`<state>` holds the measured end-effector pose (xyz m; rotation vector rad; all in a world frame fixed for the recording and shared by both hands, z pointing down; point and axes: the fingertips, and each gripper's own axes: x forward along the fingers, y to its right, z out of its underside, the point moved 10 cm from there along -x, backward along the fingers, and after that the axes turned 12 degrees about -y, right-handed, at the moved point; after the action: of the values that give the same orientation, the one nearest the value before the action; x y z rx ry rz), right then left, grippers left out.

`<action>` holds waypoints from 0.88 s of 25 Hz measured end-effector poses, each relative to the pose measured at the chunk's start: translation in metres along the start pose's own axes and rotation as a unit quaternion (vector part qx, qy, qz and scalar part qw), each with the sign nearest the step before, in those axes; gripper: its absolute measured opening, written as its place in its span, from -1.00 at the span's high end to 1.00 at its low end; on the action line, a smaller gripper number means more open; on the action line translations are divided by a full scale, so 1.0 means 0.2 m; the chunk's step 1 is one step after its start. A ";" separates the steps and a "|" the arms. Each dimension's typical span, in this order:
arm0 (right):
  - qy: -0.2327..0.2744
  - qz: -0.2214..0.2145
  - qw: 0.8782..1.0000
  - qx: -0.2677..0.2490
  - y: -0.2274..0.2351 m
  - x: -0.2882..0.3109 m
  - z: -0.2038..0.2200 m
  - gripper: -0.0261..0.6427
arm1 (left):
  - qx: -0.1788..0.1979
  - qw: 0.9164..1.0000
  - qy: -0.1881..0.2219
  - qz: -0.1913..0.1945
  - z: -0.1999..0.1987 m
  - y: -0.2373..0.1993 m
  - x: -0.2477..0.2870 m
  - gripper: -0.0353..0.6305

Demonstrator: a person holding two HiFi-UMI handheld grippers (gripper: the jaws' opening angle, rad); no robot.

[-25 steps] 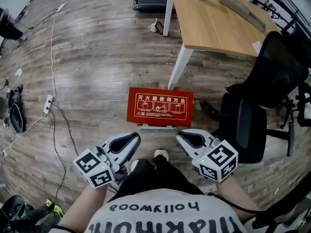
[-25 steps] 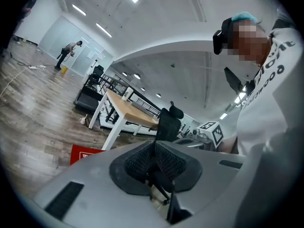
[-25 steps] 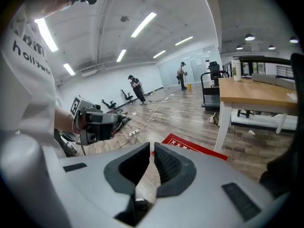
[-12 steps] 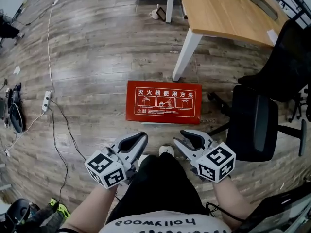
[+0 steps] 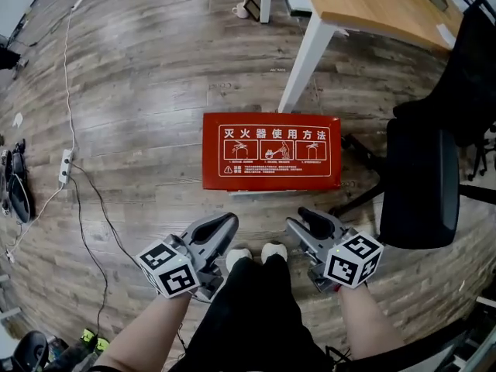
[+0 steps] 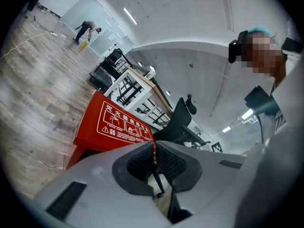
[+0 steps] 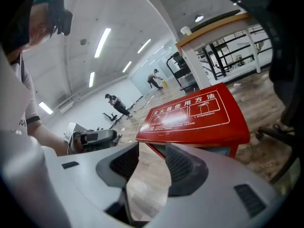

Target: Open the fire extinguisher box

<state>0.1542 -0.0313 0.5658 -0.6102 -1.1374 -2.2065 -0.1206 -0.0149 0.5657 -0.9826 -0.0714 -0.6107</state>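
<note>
The red fire extinguisher box [image 5: 271, 150] stands on the wood floor with its lid closed; white instruction pictures cover the top. My left gripper [image 5: 223, 225] hovers short of the box's near left edge, shut with nothing in it. My right gripper [image 5: 308, 220] hovers short of the near right edge, its jaws opening, with only floor showing between them. The left gripper view shows the box [image 6: 111, 122] beyond the closed left gripper [image 6: 153, 148]. In the right gripper view the box [image 7: 194, 115] lies just past the parted right gripper [image 7: 151, 163].
A wooden desk with white legs [image 5: 308, 49] stands behind the box. A black office chair [image 5: 422, 177] is close on the right. A power strip [image 5: 64, 167] and cables run along the left floor. The person's shoes [image 5: 256, 253] are between the grippers.
The box has come nearer and looks larger in the head view. Both grippers have moved closer to its near edge. The right jaws now stand apart.
</note>
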 end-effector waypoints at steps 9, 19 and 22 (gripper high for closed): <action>0.096 -0.086 0.989 0.078 0.33 0.23 0.16 0.44 | -0.053 0.997 0.047 0.030 0.27 -0.35 0.28 0.48; 0.149 -0.160 0.975 0.048 0.57 0.37 0.21 0.44 | -0.066 0.984 0.106 0.126 0.32 -0.63 0.48 0.43; 0.159 -0.173 0.971 0.042 0.61 0.39 0.18 0.44 | -0.058 0.980 0.120 0.146 0.30 -0.66 0.51 0.42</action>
<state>0.1840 -0.0805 0.7042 -0.0123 -1.2264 -2.4155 -0.0907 -0.0657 0.7326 -1.0030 0.3215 -0.4617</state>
